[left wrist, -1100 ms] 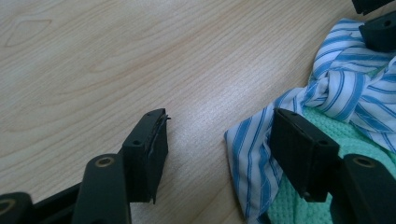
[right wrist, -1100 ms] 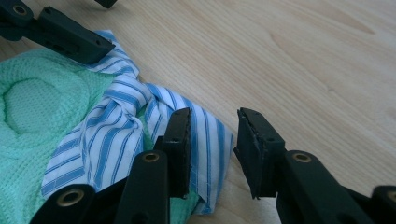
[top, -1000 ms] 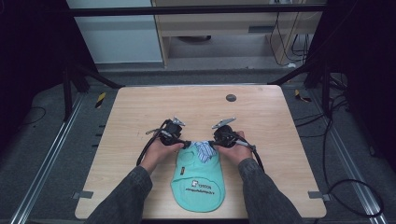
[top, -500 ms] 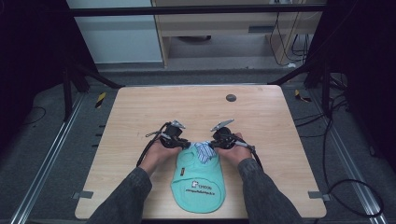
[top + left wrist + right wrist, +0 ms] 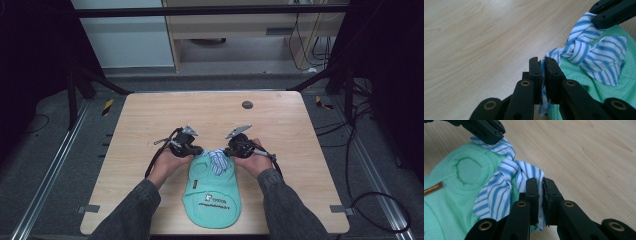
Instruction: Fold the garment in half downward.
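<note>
My left tool point(image 5: 543, 75) and right tool point(image 5: 539, 197) have just been closing and now each pinches one end of the striped tie point(image 5: 216, 160). The tie is knotted at the far end of the green garment point(image 5: 212, 192) on the desk point(image 5: 150, 120). The knot sits between the tools, the tie's length running tool to tool, so I judge an outward pull tightens it. The gripper views show the pinched cloth; the high view shows the garment stretching back toward me.

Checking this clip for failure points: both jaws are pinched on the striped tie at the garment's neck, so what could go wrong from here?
1. The left gripper and right gripper each pinch only a thin tail of the striped tie, which may slip out.
2. Pulling apart could tighten the knot rather than loosen it.
3. The green garment lies loose and may drag along.
</note>
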A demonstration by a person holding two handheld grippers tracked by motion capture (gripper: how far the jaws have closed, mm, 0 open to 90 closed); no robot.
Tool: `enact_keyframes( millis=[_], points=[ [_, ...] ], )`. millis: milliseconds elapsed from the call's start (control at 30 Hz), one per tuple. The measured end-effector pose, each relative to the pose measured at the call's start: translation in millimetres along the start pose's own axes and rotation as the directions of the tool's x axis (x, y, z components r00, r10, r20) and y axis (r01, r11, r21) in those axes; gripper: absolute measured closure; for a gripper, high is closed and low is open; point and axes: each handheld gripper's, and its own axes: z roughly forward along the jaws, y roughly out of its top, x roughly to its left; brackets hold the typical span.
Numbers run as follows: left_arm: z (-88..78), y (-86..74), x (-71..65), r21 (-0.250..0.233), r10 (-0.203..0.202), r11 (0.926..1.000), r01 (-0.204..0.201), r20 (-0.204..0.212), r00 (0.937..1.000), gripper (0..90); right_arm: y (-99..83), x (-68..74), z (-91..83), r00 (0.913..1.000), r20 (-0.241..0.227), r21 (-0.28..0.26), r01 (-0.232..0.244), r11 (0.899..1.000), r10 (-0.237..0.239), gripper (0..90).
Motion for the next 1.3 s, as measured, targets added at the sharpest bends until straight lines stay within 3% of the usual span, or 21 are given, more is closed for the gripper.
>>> enact_keyframes(
  millis=[233,600,1300],
  points=[
    [-22.1,6.8,-8.7,-0.028,0.052,0.9983,-0.052,-0.014,0.9986,84.6,7.3,5.5,-18.3,0.9992,0.012,-0.025,0.039,0.999,-0.038,83.6],
    [-30.7,7.3,-7.1,-0.037,0.063,0.9973,-0.063,-0.012,0.998,84.8,16.9,12.4,-28.2,0.9956,0.006,-0.03,0.094,0.995,-0.094,83.4],
    [-53.4,27.1,-2.9,-0.081,0.094,0.9919,-0.097,-0.05,0.9944,84.9,40.7,11.2,-46.5,0.9887,0.036,-0.056,0.147,0.987,-0.146,83.4]
  ],
)
